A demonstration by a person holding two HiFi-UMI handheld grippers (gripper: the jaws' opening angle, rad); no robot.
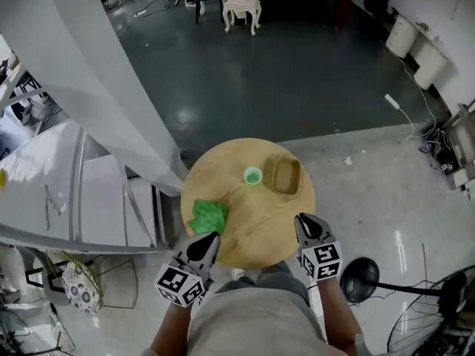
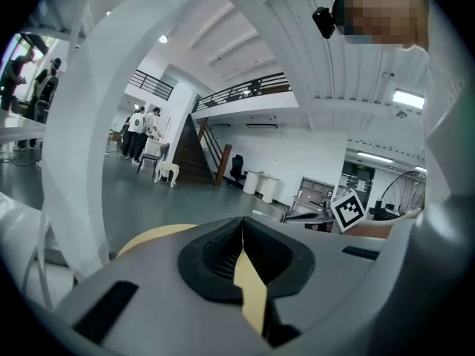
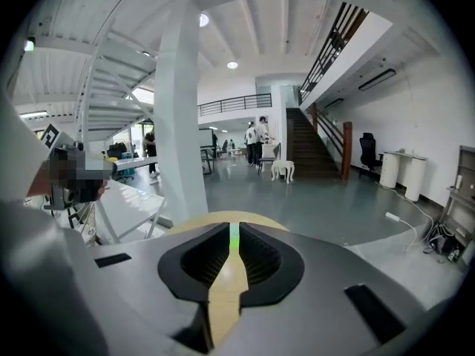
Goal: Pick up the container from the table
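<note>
A round wooden table (image 1: 249, 237) carries a shallow brown wooden container (image 1: 286, 176) at its far right, a small green cup (image 1: 253, 175) just left of it, and a crumpled green cloth (image 1: 208, 216) at the near left. My left gripper (image 1: 215, 236) hovers at the table's near-left edge beside the cloth, jaws shut and empty. My right gripper (image 1: 300, 217) is at the near-right edge, short of the container. In the right gripper view, the right gripper (image 3: 234, 228) has a narrow slit between its jaws with nothing in it. The left gripper (image 2: 242, 221) shows only table beyond.
A white slanted column (image 1: 96, 87) and a white staircase (image 1: 67, 191) stand close on the left of the table. A black fan base (image 1: 360, 279) and a fan cage (image 1: 438, 317) sit on the floor at lower right. Cables (image 1: 438, 136) lie at the right wall.
</note>
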